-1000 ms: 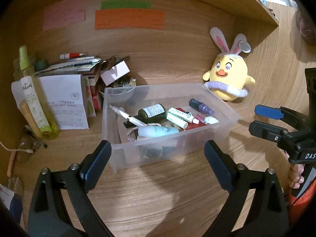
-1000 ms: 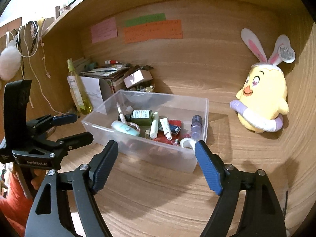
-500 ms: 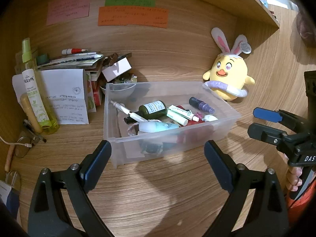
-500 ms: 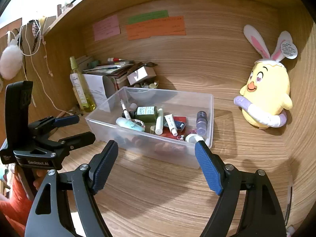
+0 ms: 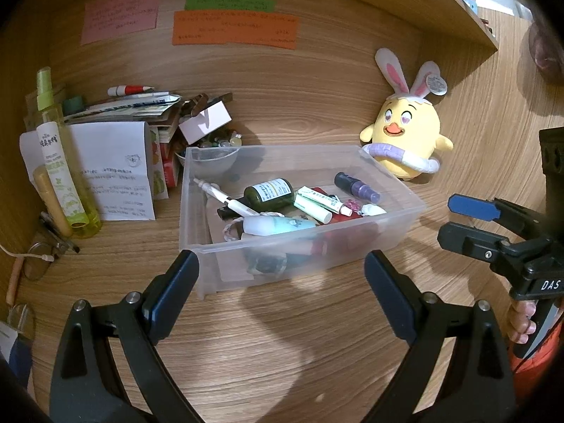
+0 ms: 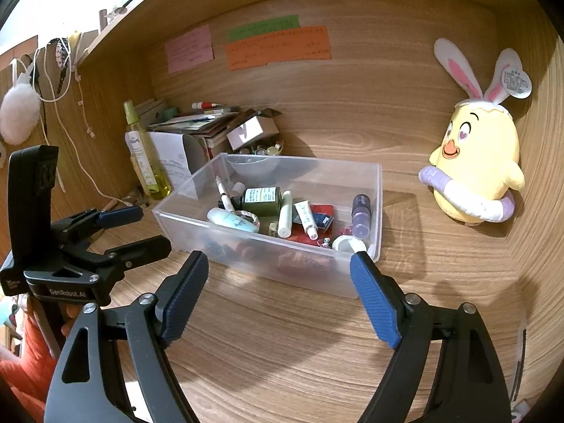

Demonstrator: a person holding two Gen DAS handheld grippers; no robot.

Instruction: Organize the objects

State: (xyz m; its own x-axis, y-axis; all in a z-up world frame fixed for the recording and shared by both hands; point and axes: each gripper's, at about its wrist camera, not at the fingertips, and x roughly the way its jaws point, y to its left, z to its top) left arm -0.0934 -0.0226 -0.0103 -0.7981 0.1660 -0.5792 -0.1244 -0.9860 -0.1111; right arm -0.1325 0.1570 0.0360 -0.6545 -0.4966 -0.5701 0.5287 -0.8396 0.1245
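A clear plastic box [image 5: 296, 243] sits on the wooden table [image 5: 282, 335], toward the back wall and nearer the table's left side. Inside it lie a dark green bottle [image 5: 271, 194], a white pen [image 5: 225, 201], a pale blue tube [image 5: 278, 226], a white tube with green print [image 5: 317, 200], a purple spray bottle [image 5: 356, 187] and a flat red packet [image 6: 319, 216], all loose on the bottom and partly overlapping.

The left gripper [image 5: 282, 282] hangs over the table in front of the box's near wall, its fingers spread wide and holding nothing. The right gripper [image 6: 278, 282] is also in front of the box, toward its right end, fingers wide apart and empty. Each gripper shows in the other's view, apart from the box.

At the table's back left corner stand a tall yellow-green spray bottle [image 5: 60, 162], a folded white paper [image 5: 112, 172] and a stack of books and papers [image 5: 141, 109] with a red-and-white marker [image 5: 128, 89] on top. A yellow plush chick with rabbit ears [image 5: 405, 137] sits against the back wall, just right of the box. Pink, green and orange notes [image 5: 234, 30] are stuck on the wall above.
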